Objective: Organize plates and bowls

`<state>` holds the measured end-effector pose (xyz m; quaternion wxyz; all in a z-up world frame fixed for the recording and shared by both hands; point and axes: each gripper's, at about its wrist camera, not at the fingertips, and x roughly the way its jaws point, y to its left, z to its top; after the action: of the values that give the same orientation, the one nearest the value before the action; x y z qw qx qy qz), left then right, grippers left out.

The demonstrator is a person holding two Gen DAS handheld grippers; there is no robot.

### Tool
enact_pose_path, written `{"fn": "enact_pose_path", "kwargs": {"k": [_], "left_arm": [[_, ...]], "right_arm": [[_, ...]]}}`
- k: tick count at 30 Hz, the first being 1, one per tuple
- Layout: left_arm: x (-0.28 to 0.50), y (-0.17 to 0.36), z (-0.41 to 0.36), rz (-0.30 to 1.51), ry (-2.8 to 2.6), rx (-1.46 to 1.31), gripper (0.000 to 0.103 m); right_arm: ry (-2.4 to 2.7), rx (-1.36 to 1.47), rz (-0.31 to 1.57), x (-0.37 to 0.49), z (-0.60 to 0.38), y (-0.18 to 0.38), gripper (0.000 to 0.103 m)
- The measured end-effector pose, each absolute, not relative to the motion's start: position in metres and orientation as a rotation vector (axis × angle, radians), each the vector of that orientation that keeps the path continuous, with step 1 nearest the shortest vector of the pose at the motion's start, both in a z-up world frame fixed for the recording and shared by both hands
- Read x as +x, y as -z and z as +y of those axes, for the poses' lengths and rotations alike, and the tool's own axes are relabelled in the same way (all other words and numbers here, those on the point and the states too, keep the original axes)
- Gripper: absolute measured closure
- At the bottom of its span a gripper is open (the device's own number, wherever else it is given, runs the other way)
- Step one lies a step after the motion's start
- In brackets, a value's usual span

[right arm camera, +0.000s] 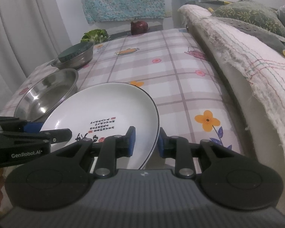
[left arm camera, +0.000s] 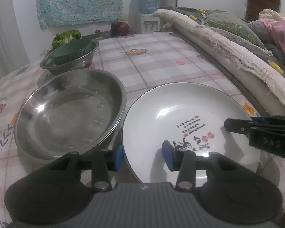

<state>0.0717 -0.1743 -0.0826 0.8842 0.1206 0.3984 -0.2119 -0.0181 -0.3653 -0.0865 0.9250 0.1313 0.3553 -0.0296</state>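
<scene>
1. We take the white plate (left arm camera: 180,114) as our landmark; it lies on the checked tablecloth (left arm camera: 152,60), and its right side looks lifted in the right wrist view.
2. Our left gripper (left arm camera: 142,156) straddles the plate's near left rim, jaws spread, pads not touching it.
3. Our right gripper (right arm camera: 146,142) has the plate's right rim between its jaws; whether the pads press it we cannot tell.
4. Just left of the plate sits the large steel bowl (left arm camera: 70,112).
5. Beyond that, a smaller steel bowl (left arm camera: 70,62) holds a green colander (left arm camera: 72,52).
</scene>
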Motion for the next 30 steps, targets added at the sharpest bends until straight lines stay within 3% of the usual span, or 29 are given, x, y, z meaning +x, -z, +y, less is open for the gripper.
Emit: {"fn": "enact_pose_path", "kwargs": {"k": [10, 30], "left_arm": [[0.0721, 0.0853, -0.1792, 0.816, 0.444, 0.271, 0.054], [0.0714, 0.0776, -0.1797, 0.845, 0.439, 0.244, 0.055]], "right_arm": [[0.058, 0.265, 0.711, -0.0206, -0.3654, 0.0880, 0.079], [0.086, 0.277, 0.715, -0.0217, -0.3674, 0.0825, 0.077]]}}
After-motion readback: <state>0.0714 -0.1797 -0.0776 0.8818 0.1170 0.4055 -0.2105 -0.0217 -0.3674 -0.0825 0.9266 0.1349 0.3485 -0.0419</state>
